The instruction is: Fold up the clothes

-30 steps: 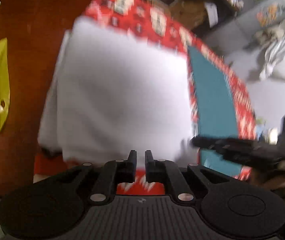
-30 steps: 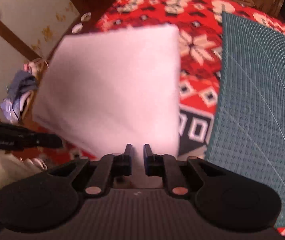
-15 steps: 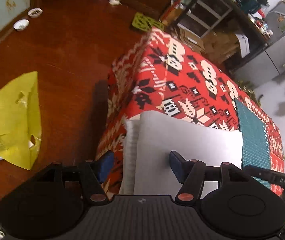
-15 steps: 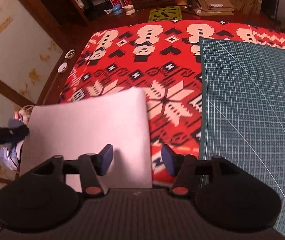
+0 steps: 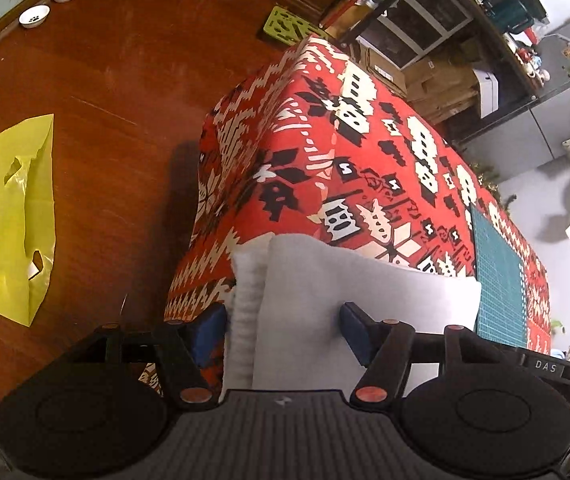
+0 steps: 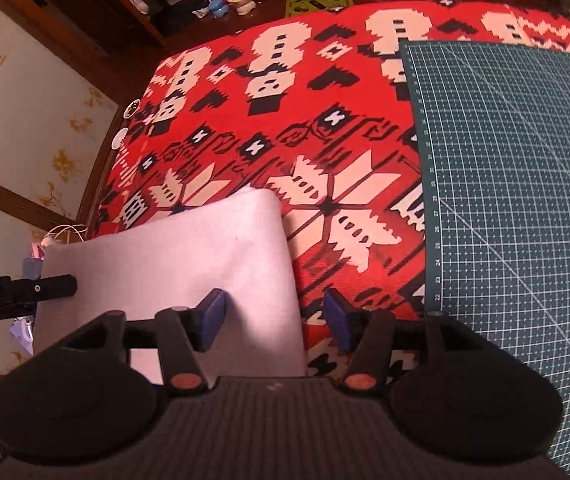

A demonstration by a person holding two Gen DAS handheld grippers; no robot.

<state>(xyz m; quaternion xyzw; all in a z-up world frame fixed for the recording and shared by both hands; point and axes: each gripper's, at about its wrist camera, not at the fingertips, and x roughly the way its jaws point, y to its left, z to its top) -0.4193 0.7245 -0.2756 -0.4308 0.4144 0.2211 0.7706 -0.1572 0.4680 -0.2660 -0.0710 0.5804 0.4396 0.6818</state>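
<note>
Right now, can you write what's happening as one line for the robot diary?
step: fold laid down | white cloth: folded, flat on red patterned cover | left gripper: open | right gripper: open | cutting mat: bare

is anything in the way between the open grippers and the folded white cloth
Nothing visible is. The folded white cloth lies on the red patterned table cover, right in front of both grippers. The left gripper is open over its stacked edge; the right gripper is open over its other side edge. The green cutting mat lies off to the side.
</note>
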